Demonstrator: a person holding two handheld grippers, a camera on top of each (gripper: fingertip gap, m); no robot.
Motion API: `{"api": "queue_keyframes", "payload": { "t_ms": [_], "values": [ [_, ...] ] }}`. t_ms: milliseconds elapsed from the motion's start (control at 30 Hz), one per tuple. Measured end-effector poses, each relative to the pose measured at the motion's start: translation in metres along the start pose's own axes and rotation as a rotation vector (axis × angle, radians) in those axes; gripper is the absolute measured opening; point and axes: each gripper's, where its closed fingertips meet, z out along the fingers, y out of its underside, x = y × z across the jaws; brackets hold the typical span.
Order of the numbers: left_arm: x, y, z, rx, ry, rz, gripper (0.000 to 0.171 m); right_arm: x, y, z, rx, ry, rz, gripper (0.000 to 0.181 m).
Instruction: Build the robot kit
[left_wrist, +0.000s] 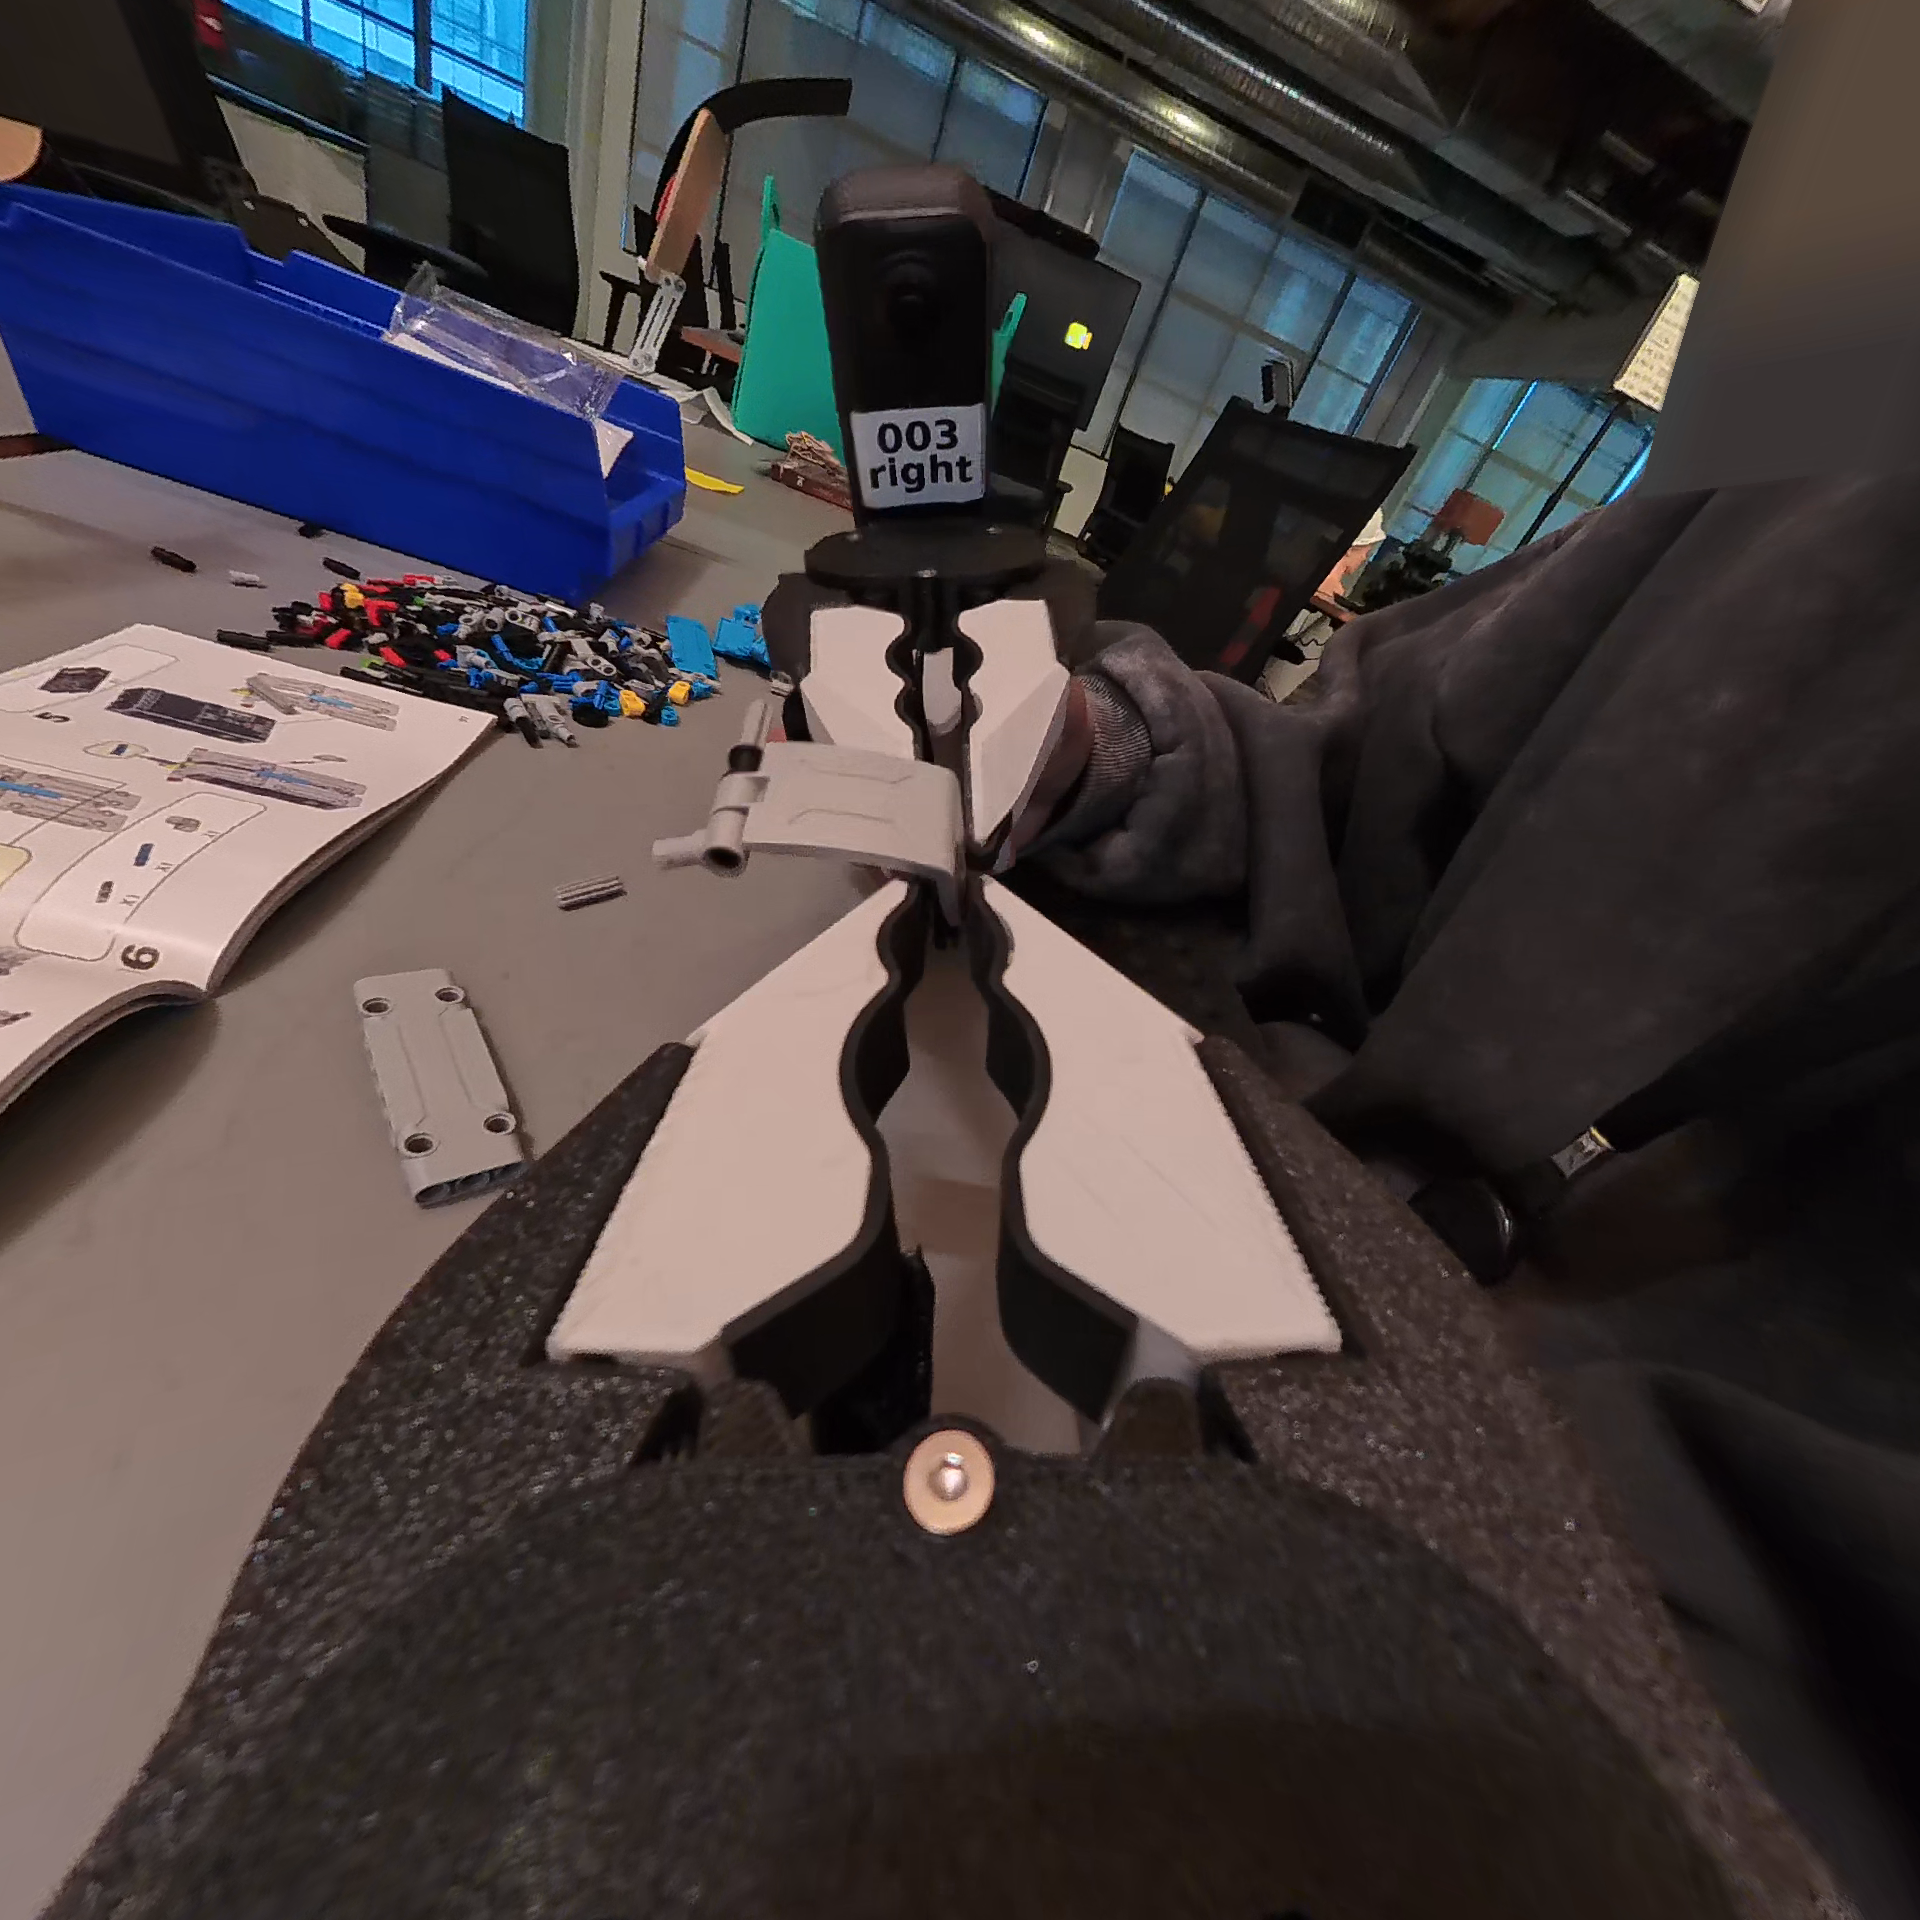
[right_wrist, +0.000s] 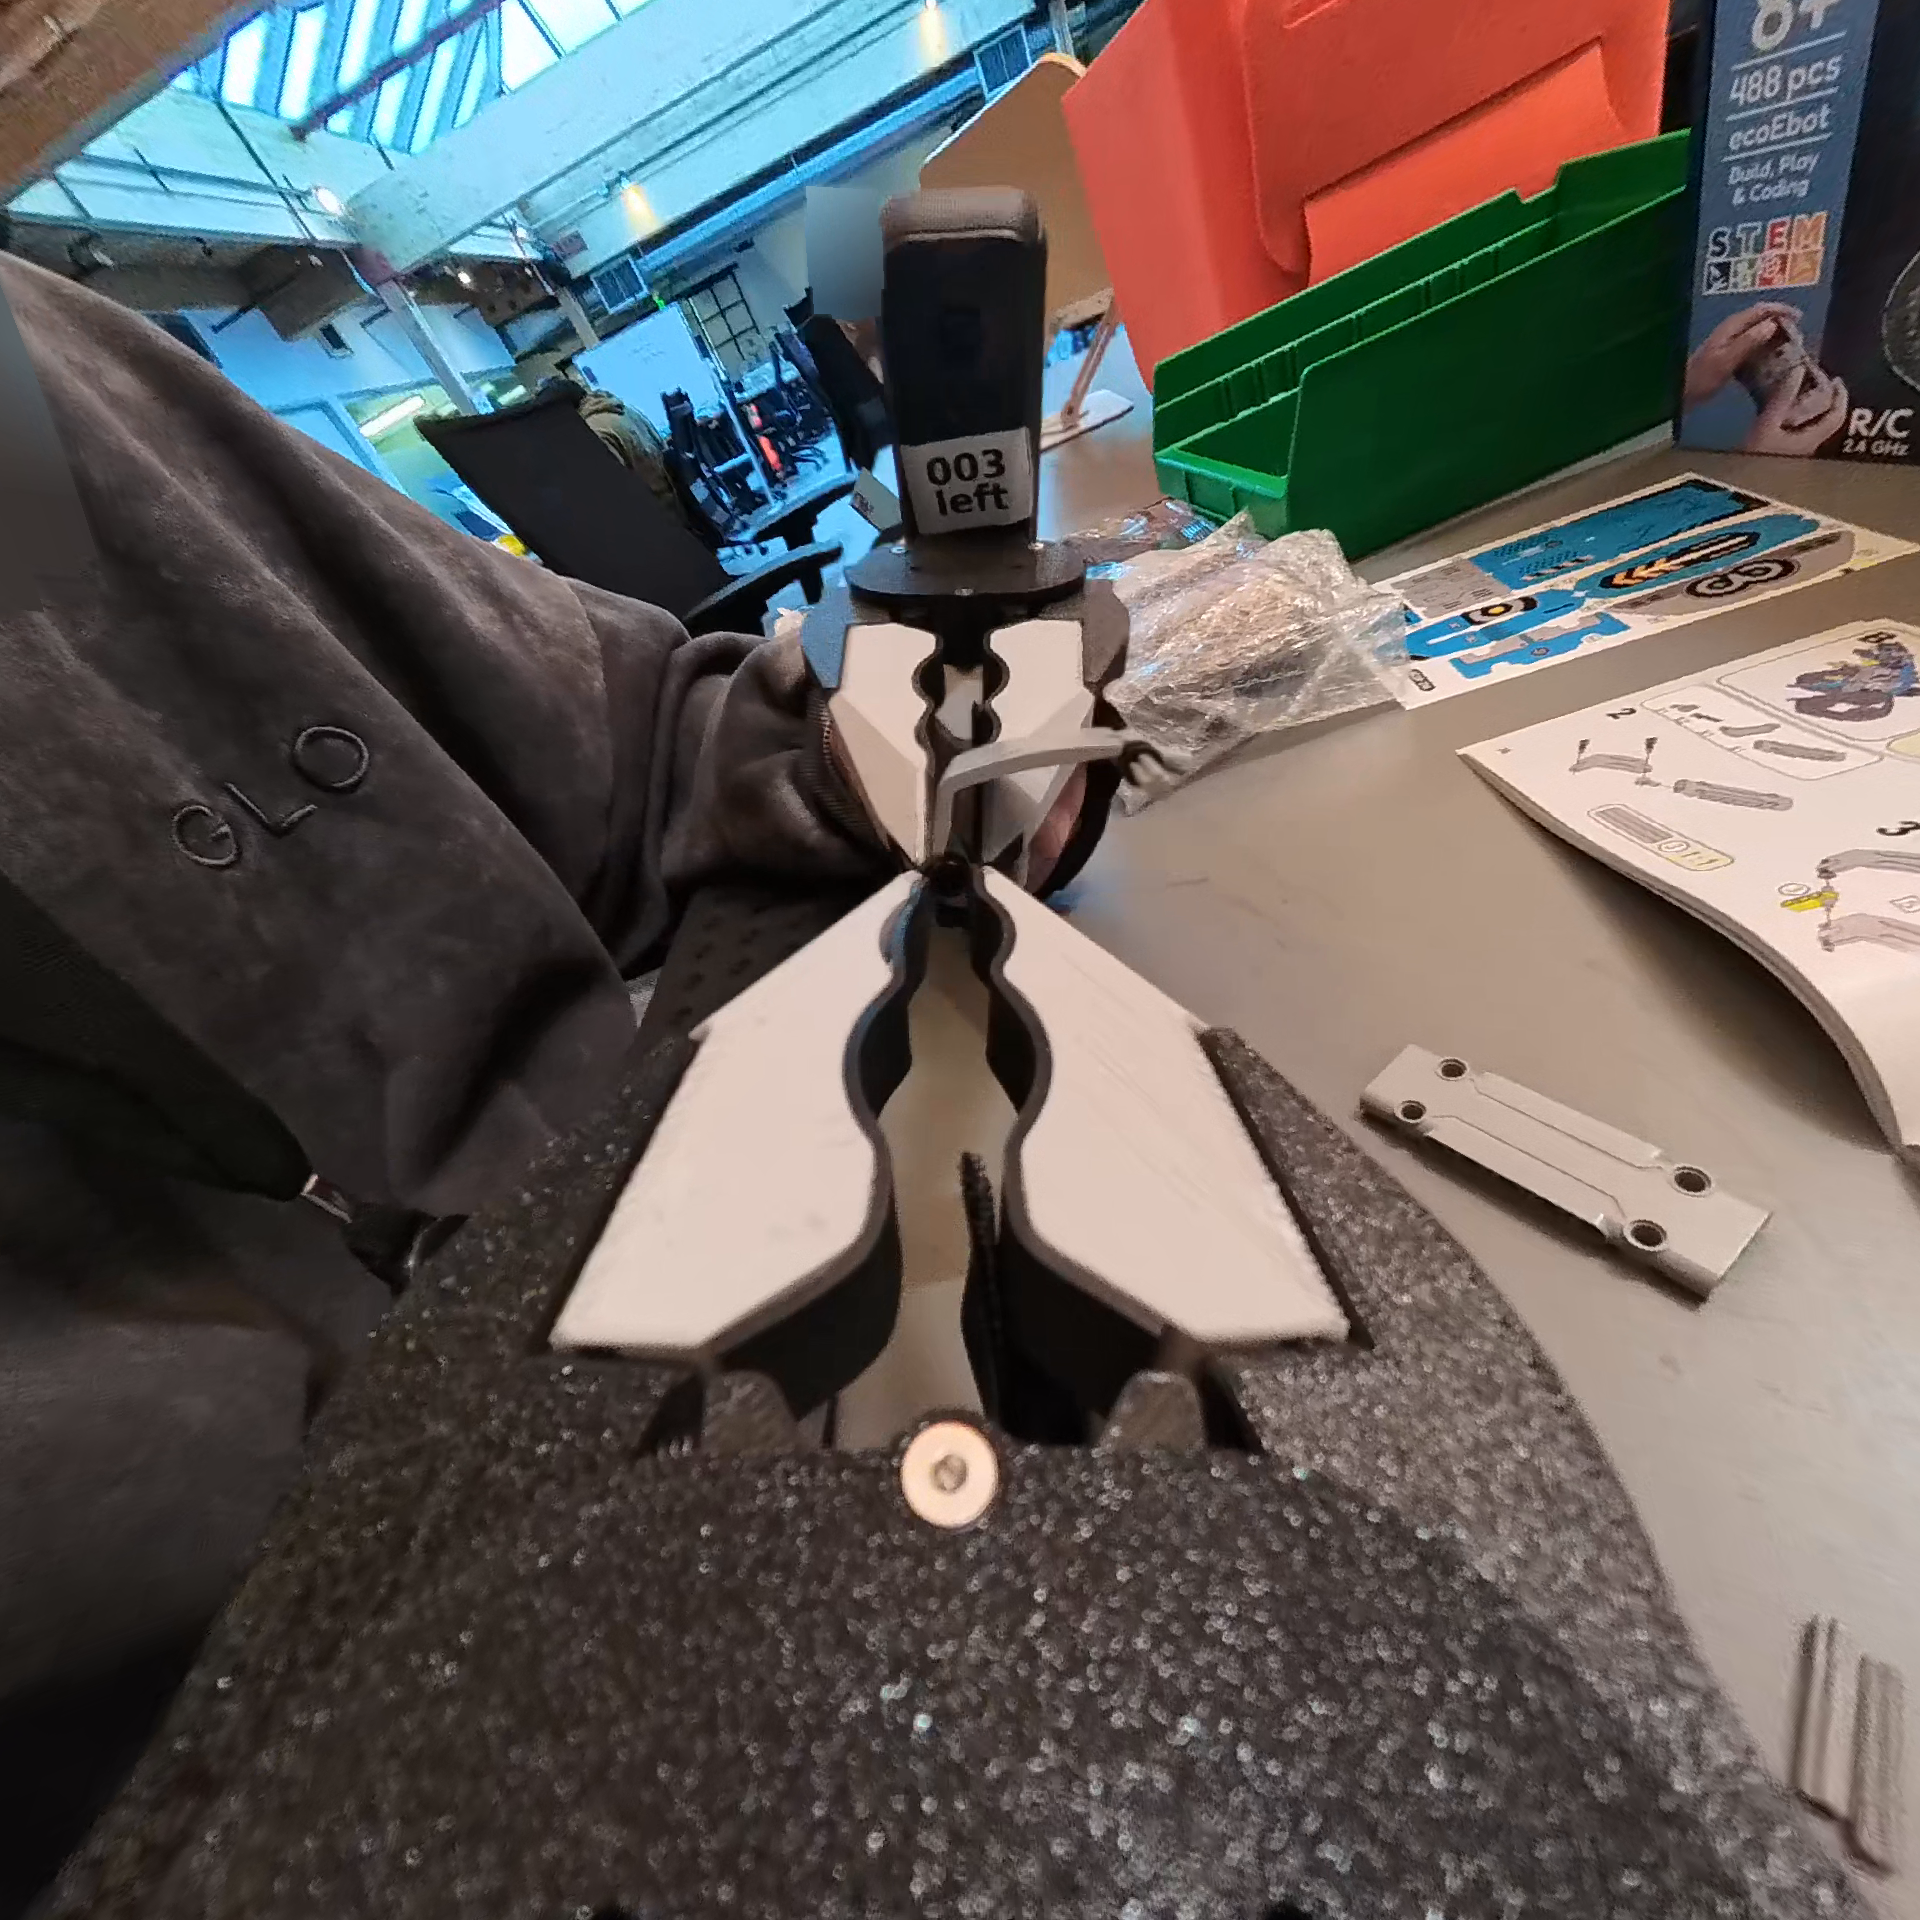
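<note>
My two grippers meet tip to tip above the grey table. My left gripper (left_wrist: 951, 899) is shut on the corner of a flat grey panel (left_wrist: 852, 816) that carries a light grey connector (left_wrist: 722, 821) at its far end. The panel shows edge-on in the right wrist view (right_wrist: 1029, 758). My right gripper (right_wrist: 945, 883) is shut on a small black pin (right_wrist: 948, 891), held against the panel's gripped corner. A person's hands in dark grey sleeves (left_wrist: 1351, 727) hold both grippers.
A second grey panel (left_wrist: 436, 1086) (right_wrist: 1558, 1179) lies on the table beside an open instruction booklet (left_wrist: 156, 810) (right_wrist: 1766, 831). Also there: a pile of small coloured parts (left_wrist: 488, 644), a blue bin (left_wrist: 312, 395), a green bin (right_wrist: 1434, 416), a plastic bag (right_wrist: 1247, 634), a sticker sheet (right_wrist: 1610, 592) and a box (right_wrist: 1797, 229). My two grippers' fingertips are within a few centimetres of each other.
</note>
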Motion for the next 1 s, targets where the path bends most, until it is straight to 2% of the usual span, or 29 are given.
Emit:
{"api": "queue_keyframes", "payload": {
  "t_ms": [167, 267, 300, 333, 433, 533, 633, 667, 733, 867, 1000],
  "values": [
    [-0.004, 0.005, 0.001, -0.035, -0.05, 0.08, 0.006, -0.002, -0.013, -0.006, 0.085, -0.071, 0.113, 0.017],
    [-0.004, 0.008, 0.004, -0.051, -0.054, 0.098, 0.006, 0.0, -0.005, 0.002, 0.035, -0.055, 0.103, 0.019],
    [-0.004, 0.009, 0.005, -0.059, -0.051, 0.099, 0.006, -0.003, -0.004, 0.004, 0.026, -0.057, 0.094, 0.016],
    [-0.003, 0.01, 0.005, -0.063, -0.048, 0.099, 0.006, -0.002, -0.003, 0.005, 0.016, -0.037, 0.066, 0.004],
    [-0.009, 0.009, 0.004, -0.055, -0.068, 0.069, 0.007, 0.003, -0.004, 0.003, 0.013, 0.021, 0.01, 0.003],
    [-0.017, 0.002, -0.001, -0.001, -0.054, -0.057, 0.023, 0.009, -0.002, 0.002, -0.024, 0.119, -0.131, 0.003],
    [-0.017, -0.01, -0.007, 0.095, 0.035, -0.224, 0.024, 0.007, 0.0, 0.004, -0.044, 0.154, -0.213, 0.003],
    [-0.017, -0.012, -0.008, 0.11, 0.055, -0.263, 0.023, 0.006, 0.001, 0.006, -0.051, 0.156, -0.228, 0.003],
    [-0.014, -0.013, -0.009, 0.125, 0.103, -0.298, 0.006, 0.008, 0.001, 0.008, -0.055, 0.175, -0.237, 0.003],
    [-0.019, -0.026, -0.018, 0.207, 0.123, -0.402, 0.0, 0.023, -0.009, -0.002, 0.003, 0.265, -0.202, 0.011],
    [-0.053, -0.031, -0.039, 0.353, 0.11, -0.741, 0.0, 0.067, -0.018, -0.042, 0.056, 0.492, -0.117, 0.017]
  ]
}}
